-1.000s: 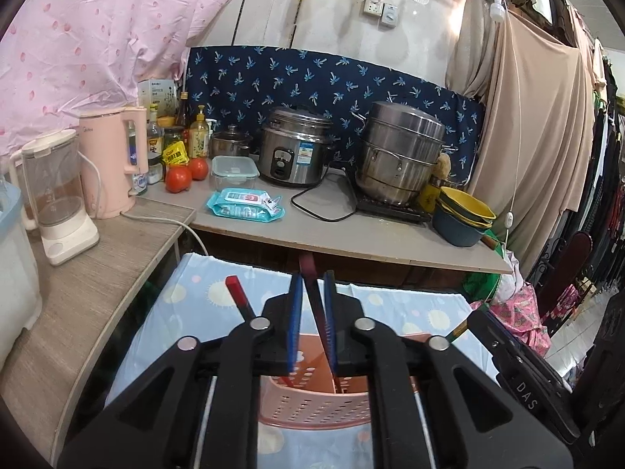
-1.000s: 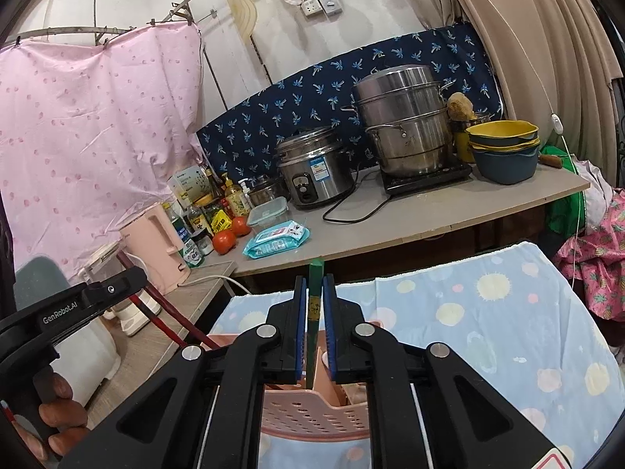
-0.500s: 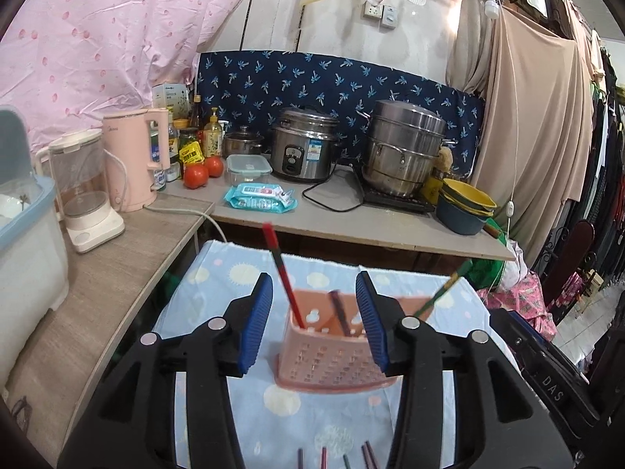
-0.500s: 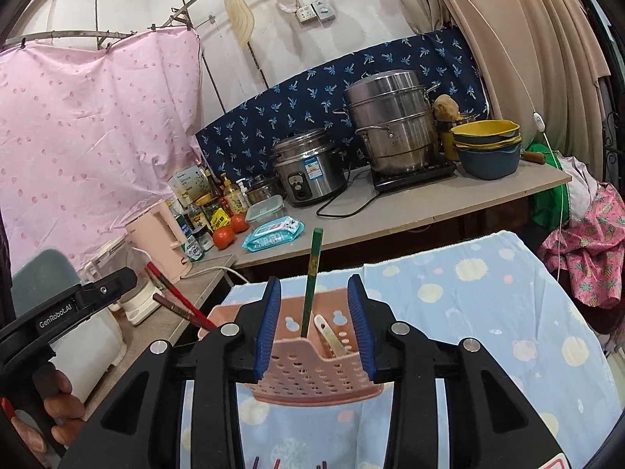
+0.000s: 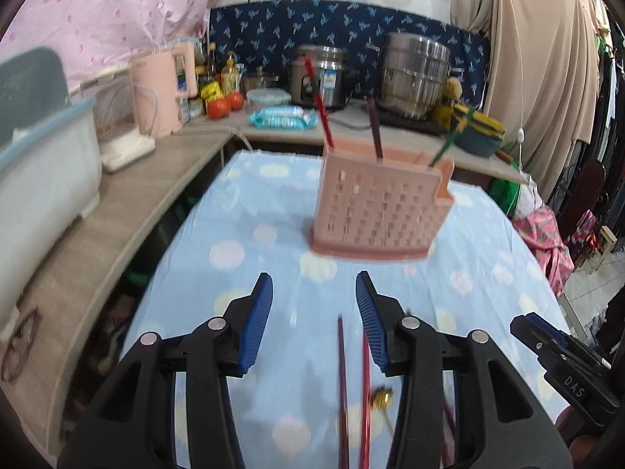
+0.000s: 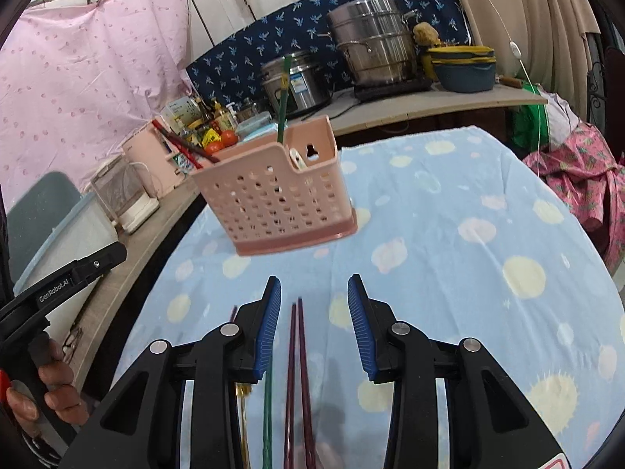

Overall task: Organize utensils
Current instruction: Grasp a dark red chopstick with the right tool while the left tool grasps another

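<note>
Left wrist view: left tongs (image 5: 313,314) spread wide, gripping nothing, low over the blue spotted cloth (image 5: 250,234) on the surface. Ahead, pink utensil basket (image 5: 381,211) upright, holding a red chopstick (image 5: 318,103), a dark chopstick (image 5: 374,131) and a green one (image 5: 449,140). Loose chopsticks (image 5: 353,391) flat on the cloth by the right finger.

Right wrist view: right tongs (image 6: 314,316) also wide open and empty. Maroon chopstick pair (image 6: 297,383) lying between the fingers, green chopstick (image 6: 268,414) beside it at the left finger. Basket (image 6: 273,191) further ahead.
</note>
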The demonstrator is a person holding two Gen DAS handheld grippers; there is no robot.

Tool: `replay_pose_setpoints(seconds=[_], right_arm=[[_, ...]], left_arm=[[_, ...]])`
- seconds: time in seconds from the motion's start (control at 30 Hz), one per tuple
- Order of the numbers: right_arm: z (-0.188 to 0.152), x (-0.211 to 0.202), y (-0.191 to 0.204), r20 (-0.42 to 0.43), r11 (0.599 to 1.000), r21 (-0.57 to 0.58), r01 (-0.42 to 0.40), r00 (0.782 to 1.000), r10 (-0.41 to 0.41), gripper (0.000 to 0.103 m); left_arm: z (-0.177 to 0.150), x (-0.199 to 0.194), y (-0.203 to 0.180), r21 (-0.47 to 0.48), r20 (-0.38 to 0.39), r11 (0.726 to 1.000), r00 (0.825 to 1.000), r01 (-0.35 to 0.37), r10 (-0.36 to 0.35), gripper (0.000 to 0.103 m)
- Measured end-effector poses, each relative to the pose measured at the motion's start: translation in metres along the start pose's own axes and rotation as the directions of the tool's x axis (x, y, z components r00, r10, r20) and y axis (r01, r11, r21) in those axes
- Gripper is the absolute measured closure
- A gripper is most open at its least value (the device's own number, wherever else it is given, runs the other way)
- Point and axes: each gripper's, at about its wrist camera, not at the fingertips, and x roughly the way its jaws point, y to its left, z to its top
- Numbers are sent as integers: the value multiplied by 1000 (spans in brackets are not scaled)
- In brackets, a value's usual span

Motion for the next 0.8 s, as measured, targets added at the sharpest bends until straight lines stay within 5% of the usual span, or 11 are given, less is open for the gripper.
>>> replay_pose_setpoints(seconds=[0.33,0.8], right_arm=[[-90,-19,0,-121,996,-60,68,990,-75,68],[-125,-23,12,-156,994,-91,58,985,-72,69]], left_arm=[[-87,-1,9,0,-142,1000,989,-26,25,61],[-137,-14,5,10,-227,1000,974,3,-1,61]])
